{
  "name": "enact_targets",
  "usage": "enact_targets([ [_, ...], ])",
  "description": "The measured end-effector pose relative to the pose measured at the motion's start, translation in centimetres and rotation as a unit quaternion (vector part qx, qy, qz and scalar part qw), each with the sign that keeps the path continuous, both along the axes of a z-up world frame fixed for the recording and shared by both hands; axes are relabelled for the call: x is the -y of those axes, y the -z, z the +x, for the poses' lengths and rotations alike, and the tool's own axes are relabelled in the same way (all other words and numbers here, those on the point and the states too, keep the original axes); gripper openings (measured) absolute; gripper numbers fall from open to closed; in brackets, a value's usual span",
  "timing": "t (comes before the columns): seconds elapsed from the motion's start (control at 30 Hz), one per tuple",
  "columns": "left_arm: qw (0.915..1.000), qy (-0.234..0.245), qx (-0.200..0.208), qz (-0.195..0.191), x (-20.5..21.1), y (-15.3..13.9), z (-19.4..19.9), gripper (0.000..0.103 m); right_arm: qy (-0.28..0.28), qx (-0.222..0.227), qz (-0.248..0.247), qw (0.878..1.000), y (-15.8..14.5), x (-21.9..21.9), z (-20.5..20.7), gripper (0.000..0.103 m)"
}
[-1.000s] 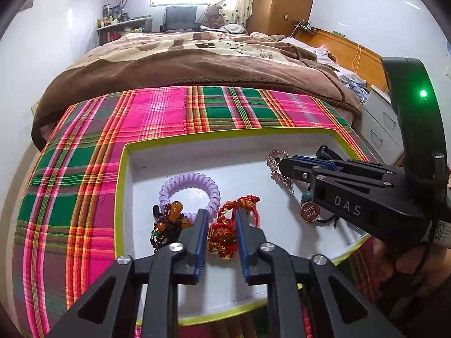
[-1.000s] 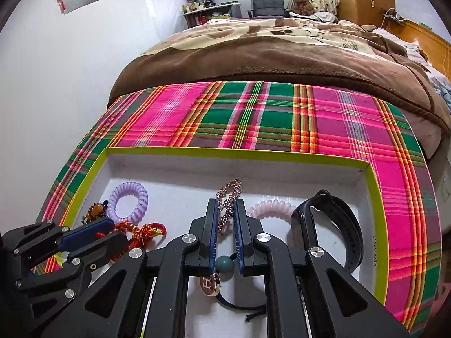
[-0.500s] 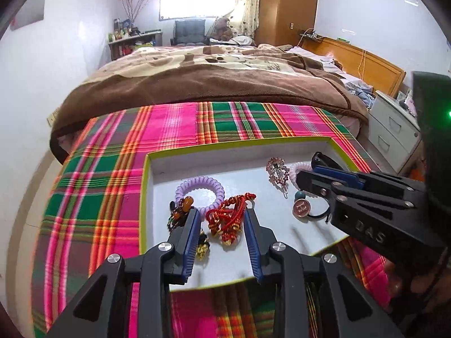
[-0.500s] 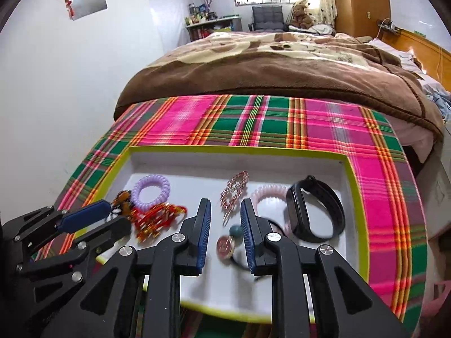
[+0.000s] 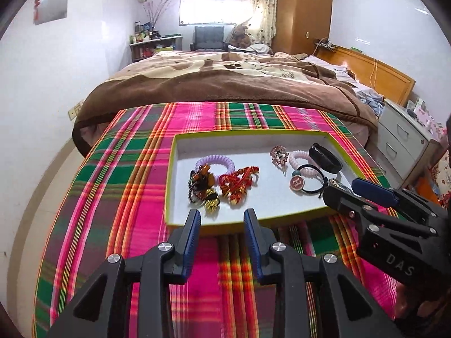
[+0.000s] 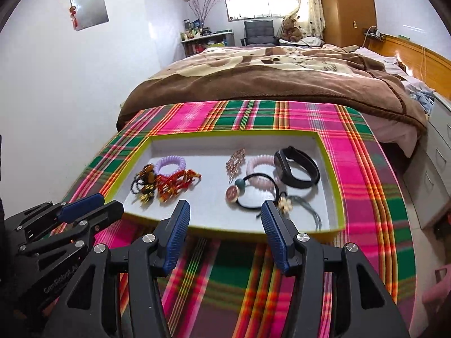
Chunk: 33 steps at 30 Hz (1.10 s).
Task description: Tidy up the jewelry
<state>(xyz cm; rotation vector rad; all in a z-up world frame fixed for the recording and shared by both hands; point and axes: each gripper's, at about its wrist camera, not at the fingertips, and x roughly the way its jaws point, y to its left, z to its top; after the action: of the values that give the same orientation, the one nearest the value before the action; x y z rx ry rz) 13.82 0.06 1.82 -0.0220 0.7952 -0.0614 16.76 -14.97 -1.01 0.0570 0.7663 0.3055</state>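
Both claws are empty right now. The right claw (image 6: 224, 211) has just been opening and its jaws stand wide, nothing between them, hovering over the near rim of the tray (image 6: 242, 232). The left claw (image 5: 221, 217) has also just been opening, a bit narrower than the right one, also holding nothing, parked at the tray's near edge on the left side.

Everything sits inside that shallow white tray with the yellow-green rim. Left cluster: a purple coil hair tie (image 6: 170, 163), a dark amber bead piece (image 6: 145, 181) and a red knotted charm (image 6: 176, 183), all bunched up and touching. Right cluster: a rose-gold brooch (image 6: 236, 161), a pink coil hair tie (image 6: 260, 173), a black wristband (image 6: 296, 166) leaning on it, a black elastic with a round H charm (image 6: 232, 193), plus a grey cord with a little flower (image 6: 284, 205) near the front.

The tray rests on a pink and green plaid cloth (image 6: 363, 169) over the surface, with a bed with a brown blanket (image 6: 267, 84) right behind.
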Motion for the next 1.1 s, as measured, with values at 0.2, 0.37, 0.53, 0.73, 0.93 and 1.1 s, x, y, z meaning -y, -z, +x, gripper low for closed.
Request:
enact_targets([
  [0.2, 0.9997, -0.011, 0.005, 0.02, -0.1, -0.1, -2.1, 0.031, -0.005, 0.007, -0.011, 1.0, 0.0, -0.7, -2.6, 0.053],
  [0.37, 0.9997, -0.014, 0.012, 0.015, 0.0, -0.4, -3.6, 0.031, -0.002, 0.009, -0.006, 1.0, 0.0, -0.8, -4.0, 0.053],
  [0.53, 0.9995, -0.022, 0.015, 0.02, 0.1, -0.6, -4.4, 0.031, -0.001, 0.009, -0.004, 1.0, 0.1, -0.8, -5.2, 0.053],
  [0.73, 0.9995, -0.025, 0.014, 0.014, 0.0, -0.5, -4.7, 0.031, -0.001, 0.009, -0.002, 1.0, 0.2, -1.0, -5.8, 0.053],
  [0.93, 0.9995, -0.026, 0.013, 0.013, 0.1, -0.7, -4.9, 0.031, 0.002, 0.01, 0.0, 1.0, 0.2, -0.9, -5.9, 0.053],
  [1.1, 0.9995, -0.027, 0.008, 0.011, 0.0, -0.5, -4.8, 0.031, -0.001, 0.009, 0.003, 1.0, 0.1, -0.9, -6.0, 0.053],
])
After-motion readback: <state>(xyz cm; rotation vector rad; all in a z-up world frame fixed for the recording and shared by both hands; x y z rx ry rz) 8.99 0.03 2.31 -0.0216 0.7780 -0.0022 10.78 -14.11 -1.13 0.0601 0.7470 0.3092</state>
